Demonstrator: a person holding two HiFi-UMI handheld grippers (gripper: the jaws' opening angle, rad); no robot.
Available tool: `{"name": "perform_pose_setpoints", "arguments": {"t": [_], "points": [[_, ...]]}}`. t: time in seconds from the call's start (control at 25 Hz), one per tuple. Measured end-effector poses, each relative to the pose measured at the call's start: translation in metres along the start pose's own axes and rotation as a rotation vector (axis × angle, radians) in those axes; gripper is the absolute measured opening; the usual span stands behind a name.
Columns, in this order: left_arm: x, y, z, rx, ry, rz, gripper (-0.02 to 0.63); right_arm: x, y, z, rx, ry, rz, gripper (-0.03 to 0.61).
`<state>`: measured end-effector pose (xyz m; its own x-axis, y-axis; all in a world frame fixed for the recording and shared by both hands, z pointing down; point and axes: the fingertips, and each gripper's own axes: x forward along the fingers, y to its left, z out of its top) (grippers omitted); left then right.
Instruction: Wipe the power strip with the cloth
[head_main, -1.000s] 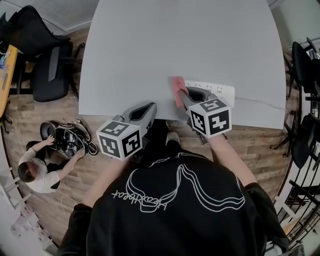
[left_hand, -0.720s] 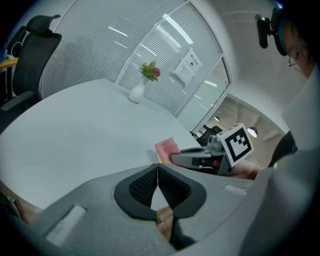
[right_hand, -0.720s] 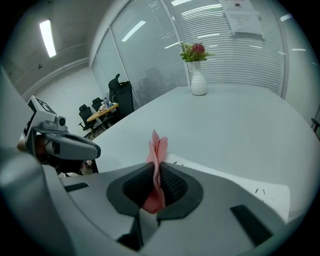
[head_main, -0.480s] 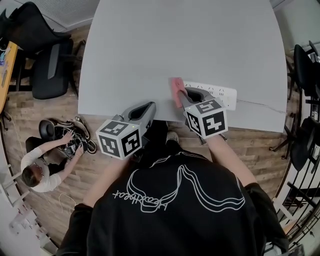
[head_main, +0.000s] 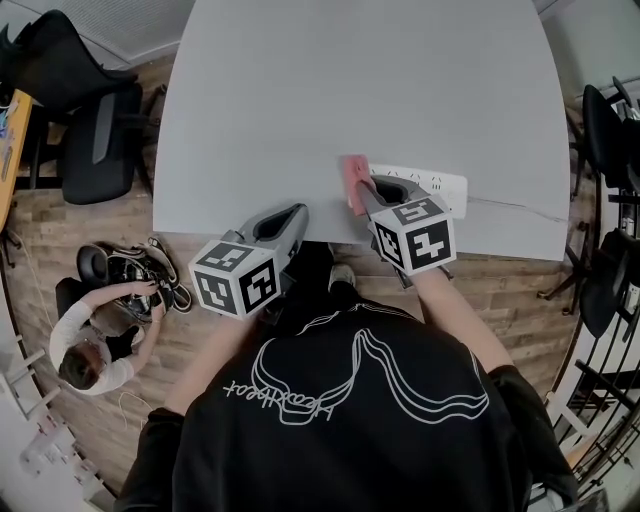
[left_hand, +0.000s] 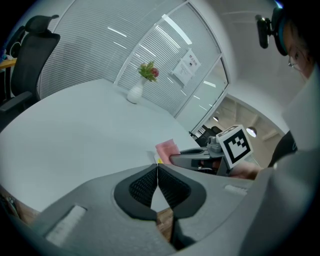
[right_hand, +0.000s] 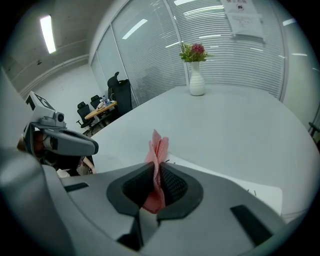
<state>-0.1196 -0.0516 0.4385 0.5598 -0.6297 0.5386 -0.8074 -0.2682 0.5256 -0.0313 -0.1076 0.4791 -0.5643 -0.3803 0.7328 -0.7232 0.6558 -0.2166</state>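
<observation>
A white power strip (head_main: 432, 185) lies near the front edge of the grey table (head_main: 350, 90), its cable running right. My right gripper (head_main: 364, 196) is shut on a pink cloth (head_main: 354, 177), which stands folded and upright at the strip's left end. In the right gripper view the pink cloth (right_hand: 156, 165) sticks up from between the closed pads, with the strip (right_hand: 240, 186) showing white just beyond. My left gripper (head_main: 296, 217) hovers at the table's front edge, left of the strip, jaws shut and holding nothing. The left gripper view shows the cloth (left_hand: 167, 149) and the right gripper (left_hand: 197, 159) ahead.
A white vase with flowers (right_hand: 196, 80) stands at the far side of the table. Black office chairs (head_main: 90, 130) stand left of the table and others at the right edge (head_main: 605, 130). A person (head_main: 95, 340) crouches on the wooden floor by a bag (head_main: 140, 275).
My right gripper with the cloth has shifted slightly left along the strip's left end. The left gripper barely moved. The crouching person has shifted on the floor.
</observation>
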Motion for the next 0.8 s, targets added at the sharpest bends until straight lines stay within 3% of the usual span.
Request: {"name": "perform_pose_setpoints", "arguments": {"t": [0.8], "points": [[0.021, -0.033, -0.005, 0.037, 0.022, -0.053, 0.014, -0.045, -0.066, -0.030, 0.080, -0.020, -0.125, 0.037]]}}
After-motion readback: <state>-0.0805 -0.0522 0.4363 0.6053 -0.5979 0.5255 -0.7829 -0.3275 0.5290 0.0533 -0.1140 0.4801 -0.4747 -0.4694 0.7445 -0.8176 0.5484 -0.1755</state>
